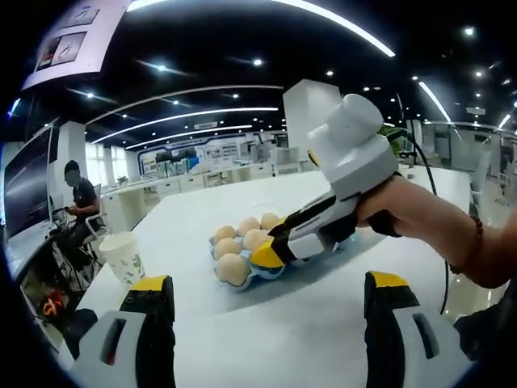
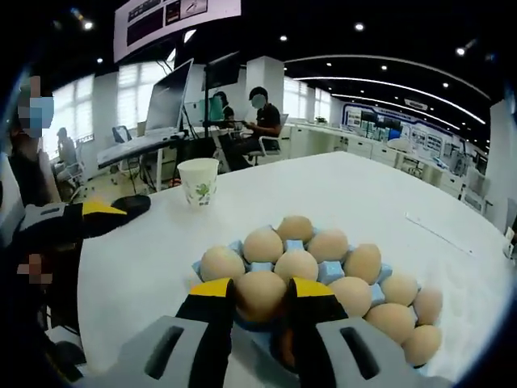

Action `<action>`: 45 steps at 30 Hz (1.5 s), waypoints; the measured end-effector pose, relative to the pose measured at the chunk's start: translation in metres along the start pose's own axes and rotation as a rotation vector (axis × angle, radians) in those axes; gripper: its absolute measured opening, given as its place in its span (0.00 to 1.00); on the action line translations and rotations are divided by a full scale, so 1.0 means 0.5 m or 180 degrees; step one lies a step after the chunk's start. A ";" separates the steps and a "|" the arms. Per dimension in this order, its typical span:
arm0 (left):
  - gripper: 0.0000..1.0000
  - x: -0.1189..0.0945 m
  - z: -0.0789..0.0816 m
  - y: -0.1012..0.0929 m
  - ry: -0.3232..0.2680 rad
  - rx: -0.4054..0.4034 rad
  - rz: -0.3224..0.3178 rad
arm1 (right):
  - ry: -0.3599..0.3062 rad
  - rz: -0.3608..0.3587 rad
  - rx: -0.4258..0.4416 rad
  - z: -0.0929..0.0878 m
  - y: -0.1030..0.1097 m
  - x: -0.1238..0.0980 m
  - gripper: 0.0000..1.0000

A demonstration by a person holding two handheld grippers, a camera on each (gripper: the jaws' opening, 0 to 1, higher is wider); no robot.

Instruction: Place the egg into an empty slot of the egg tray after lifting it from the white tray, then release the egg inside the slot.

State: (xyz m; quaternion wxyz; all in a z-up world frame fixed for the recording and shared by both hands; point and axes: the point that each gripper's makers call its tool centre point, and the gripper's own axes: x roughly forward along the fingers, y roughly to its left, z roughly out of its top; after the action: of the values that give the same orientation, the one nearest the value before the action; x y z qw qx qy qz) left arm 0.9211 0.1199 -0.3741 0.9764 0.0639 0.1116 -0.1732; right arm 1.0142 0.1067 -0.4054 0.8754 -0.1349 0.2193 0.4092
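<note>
Right gripper [image 2: 260, 295] fingers closed around the egg [image 2: 260, 296]; left gripper [image 1: 266, 283] fingers spread wide, level.

Eggs [image 2: 296, 265] are looking smooth & matt, pale brown shells. Egg tray [image 2: 329, 272] is looking like light blue plastic. Bench [image 2: 363, 194] is showing a smooth white top w/ soft shine. Cup [image 2: 198, 181] is looking like paper. Jaws are looking like hard plastic, yellow, black & grey.

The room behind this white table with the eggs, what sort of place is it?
Most likely a large open-plan office or lab. Rows of white desks run under long ceiling light strips, people sit at a large dark monitor, and a white paper cup stands on the round white table.
</note>
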 end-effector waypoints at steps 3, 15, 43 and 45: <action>1.00 -0.001 0.004 -0.003 -0.0026 -0.0006 -0.0013 | 0.0083 -0.0017 -0.0126 -0.005 0.001 -0.004 0.28; 1.00 -0.006 -0.001 -0.003 -0.0005 0.0007 0.0009 | 0.0270 0.0018 -0.0081 -0.007 -0.001 0.000 0.27; 1.00 0.003 0.009 -0.010 -0.0091 -0.0024 -0.0057 | -0.0163 -0.0030 0.0088 0.007 -0.020 -0.036 0.59; 1.00 0.004 0.009 -0.011 -0.0101 -0.0032 -0.0064 | -0.0202 -0.0040 0.0115 0.009 -0.021 -0.039 0.63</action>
State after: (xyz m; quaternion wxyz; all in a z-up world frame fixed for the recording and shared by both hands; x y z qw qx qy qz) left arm 0.9218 0.1135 -0.3707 0.9766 0.0551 0.0977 -0.1834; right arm 1.0126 0.0890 -0.3915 0.8868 -0.1074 0.1979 0.4037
